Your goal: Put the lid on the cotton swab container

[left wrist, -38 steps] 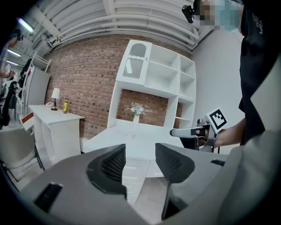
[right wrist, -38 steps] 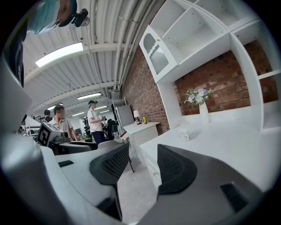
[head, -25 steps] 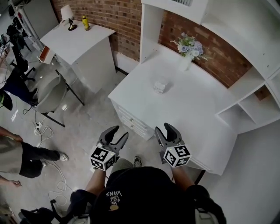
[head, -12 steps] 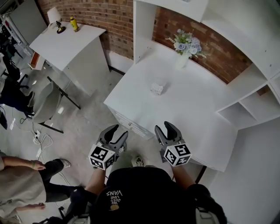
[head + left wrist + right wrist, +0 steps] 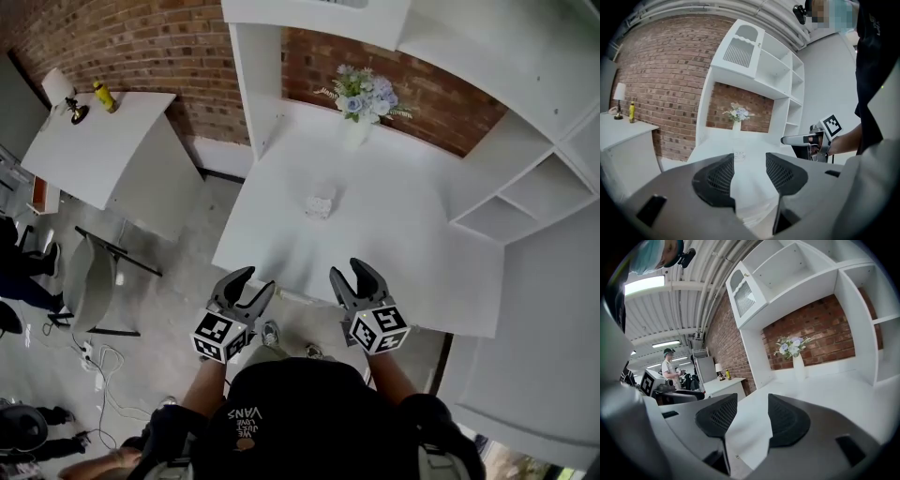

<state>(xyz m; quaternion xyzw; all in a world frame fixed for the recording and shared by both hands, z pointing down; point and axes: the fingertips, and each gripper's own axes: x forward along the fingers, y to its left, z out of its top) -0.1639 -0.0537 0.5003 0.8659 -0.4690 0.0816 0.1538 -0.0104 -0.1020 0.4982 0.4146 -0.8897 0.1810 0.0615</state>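
Note:
A small clear cotton swab container [image 5: 319, 203] [image 5: 739, 154] stands near the middle of the white desk [image 5: 403, 244]. I cannot make out its lid. My left gripper [image 5: 249, 284] [image 5: 749, 160] hangs open and empty over the floor just short of the desk's front edge, pointing toward the container. Beside it, my right gripper [image 5: 348, 273] [image 5: 753, 401] is open and empty too, its fingertips over the desk's front edge. Both are well short of the container. Each gripper shows in the other's view: the right gripper [image 5: 806, 139] and the left gripper [image 5: 670, 395].
A white vase of flowers [image 5: 357, 129] [image 5: 798, 365] stands at the desk's back by the brick wall. White shelves [image 5: 525, 187] rise at the right. A second white table [image 5: 94, 145] with lamp and yellow bottle stands left, a chair [image 5: 89, 286] below it.
The desk has come nearer and swung square in front of me. Both grippers have moved forward toward its front edge, side by side, jaws unchanged.

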